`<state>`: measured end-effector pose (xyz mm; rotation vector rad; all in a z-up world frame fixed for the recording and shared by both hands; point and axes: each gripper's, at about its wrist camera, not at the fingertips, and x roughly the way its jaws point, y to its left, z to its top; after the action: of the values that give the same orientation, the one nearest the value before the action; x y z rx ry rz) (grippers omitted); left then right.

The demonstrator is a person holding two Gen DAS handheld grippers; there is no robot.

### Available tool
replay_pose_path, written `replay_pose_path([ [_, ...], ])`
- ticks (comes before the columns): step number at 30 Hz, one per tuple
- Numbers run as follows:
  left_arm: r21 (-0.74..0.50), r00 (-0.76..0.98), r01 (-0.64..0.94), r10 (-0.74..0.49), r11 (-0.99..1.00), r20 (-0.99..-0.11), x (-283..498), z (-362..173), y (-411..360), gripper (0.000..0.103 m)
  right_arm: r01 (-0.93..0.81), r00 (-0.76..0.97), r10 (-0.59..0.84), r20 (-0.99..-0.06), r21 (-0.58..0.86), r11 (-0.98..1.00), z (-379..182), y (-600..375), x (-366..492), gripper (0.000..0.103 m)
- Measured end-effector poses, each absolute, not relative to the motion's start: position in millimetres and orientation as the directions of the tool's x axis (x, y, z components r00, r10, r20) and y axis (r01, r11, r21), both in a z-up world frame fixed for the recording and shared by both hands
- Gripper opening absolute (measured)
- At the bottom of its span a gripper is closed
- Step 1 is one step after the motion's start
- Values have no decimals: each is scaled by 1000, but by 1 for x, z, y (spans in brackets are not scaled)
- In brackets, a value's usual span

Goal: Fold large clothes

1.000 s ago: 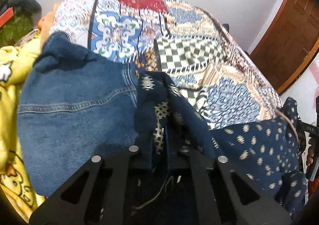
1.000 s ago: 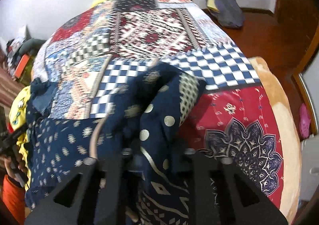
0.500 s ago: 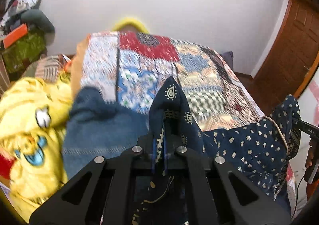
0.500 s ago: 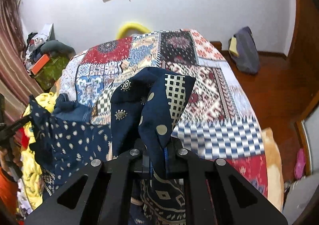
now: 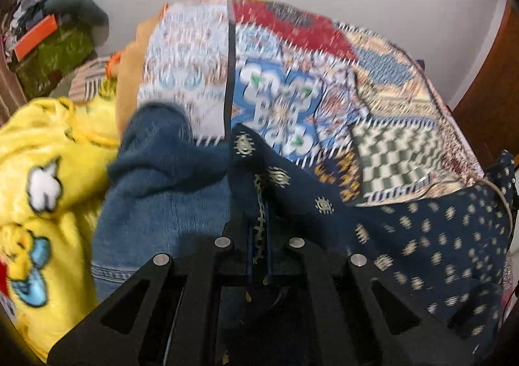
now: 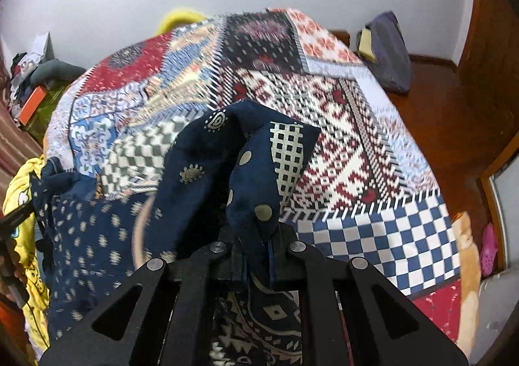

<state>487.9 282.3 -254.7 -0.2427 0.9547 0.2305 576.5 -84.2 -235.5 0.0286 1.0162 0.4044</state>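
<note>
Both your left gripper (image 5: 258, 247) and right gripper (image 6: 254, 255) pinch the navy garment (image 6: 97, 236) closed, stretching it for laying flat on the bed (image 6: 340, 126).

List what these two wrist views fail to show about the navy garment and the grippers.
- Left wrist view: motion blur smears the bedspread and the navy garment.
- Right wrist view: the garment's lower part hangs behind the right gripper, cut off by the bottom edge.
- Both views: cloth bunched in the left gripper hides the pads' contact.
- The garment's type cannot be told.
</note>
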Motion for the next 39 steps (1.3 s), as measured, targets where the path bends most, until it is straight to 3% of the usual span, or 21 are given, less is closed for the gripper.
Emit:
replay_pose_path([
  [10, -26, 491, -285, 123, 958, -863, 479, -263, 277, 10, -361, 546, 216, -809, 6, 933, -214, -83, 541, 14],
  [23, 35, 614, -134, 111, 990, -782, 388, -147, 221, 11, -429, 600, 318, -734, 40, 903, -116, -105, 440, 16],
  [27, 27, 653, -101, 87, 995, -753, 350, -116, 204, 12, -460, 622, 367, -692, 56, 886, -88, -111, 403, 26],
  [29, 6, 665, -90, 65, 996, -744, 333, -106, 198, 15, -468, 633, 376, -677, 52, 882, -78, -113, 381, 38],
  [36, -3, 668, -77, 50, 997, -743, 274, -99, 185, 61, -521, 606, 389, -694, 24, 853, -82, -116, 329, 68],
  [39, -64, 649, -50, -17, 997, -760, 251, -107, 186, 64, -539, 564, 376, -735, 17, 842, -98, -117, 318, 71],
])
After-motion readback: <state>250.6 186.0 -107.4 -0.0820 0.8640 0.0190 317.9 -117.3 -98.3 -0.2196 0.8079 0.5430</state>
